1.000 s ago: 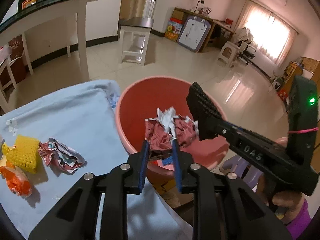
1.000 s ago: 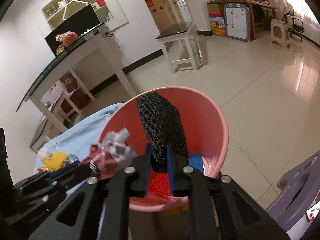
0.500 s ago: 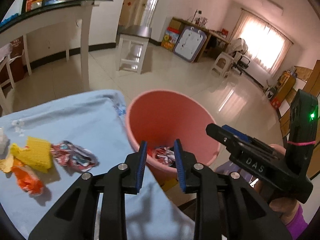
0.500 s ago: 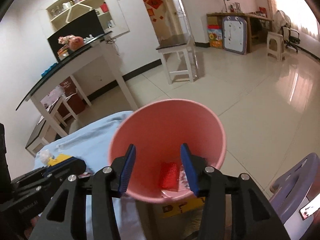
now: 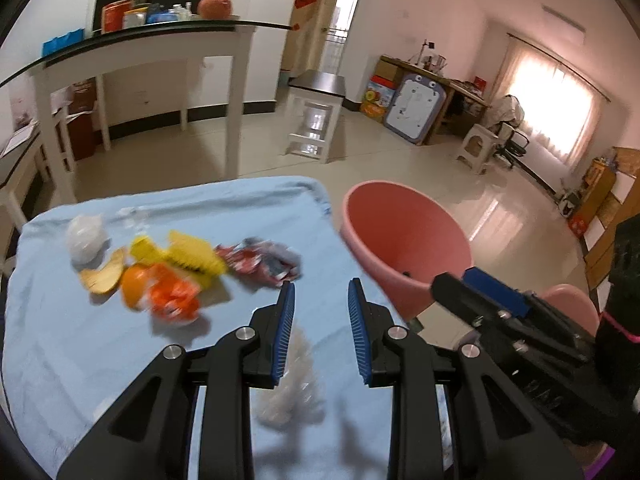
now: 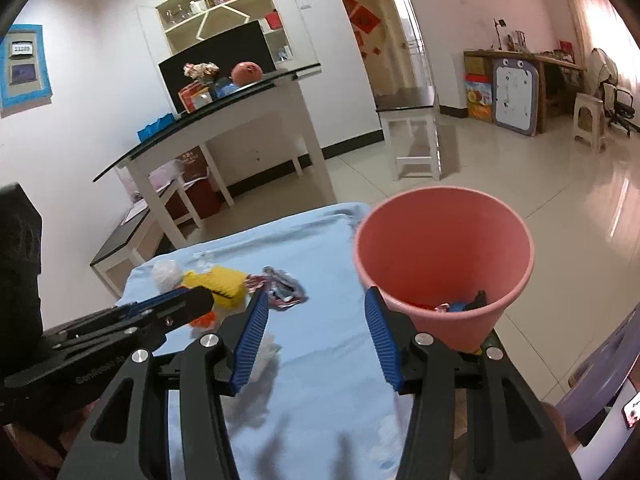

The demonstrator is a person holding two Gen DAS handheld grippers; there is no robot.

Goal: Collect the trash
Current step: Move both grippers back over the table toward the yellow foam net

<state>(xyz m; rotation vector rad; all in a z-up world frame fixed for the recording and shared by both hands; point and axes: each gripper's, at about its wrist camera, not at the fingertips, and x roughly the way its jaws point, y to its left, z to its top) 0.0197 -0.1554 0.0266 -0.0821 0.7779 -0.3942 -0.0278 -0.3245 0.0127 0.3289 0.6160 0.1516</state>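
Note:
A pink bin (image 5: 400, 240) (image 6: 440, 248) stands off the right edge of the blue-clothed table (image 5: 100, 360), with trash (image 6: 452, 306) at its bottom. On the cloth lie a yellow sponge (image 5: 192, 256) (image 6: 224, 280), a red-and-white crumpled wrapper (image 5: 260, 262) (image 6: 282, 286), an orange wrapper (image 5: 168, 296), a white paper ball (image 5: 84, 236) and clear plastic (image 5: 292, 396) (image 6: 264, 356). My left gripper (image 5: 320, 296) hangs open above the cloth, nothing between its pads. My right gripper (image 6: 317, 300) is beside the bin; its jaws are opening and hold nothing.
A glass-topped white table (image 5: 140, 52) and a white stool (image 5: 316, 120) stand across the tiled floor. A purple plastic stool (image 6: 600, 380) sits low at the right, past the bin. The cloth's right edge runs close to the bin.
The left gripper let its red crumpled wrapper fall into the bin, and the right one dropped its black mesh piece there. Both have drawn back from the bin over the table.

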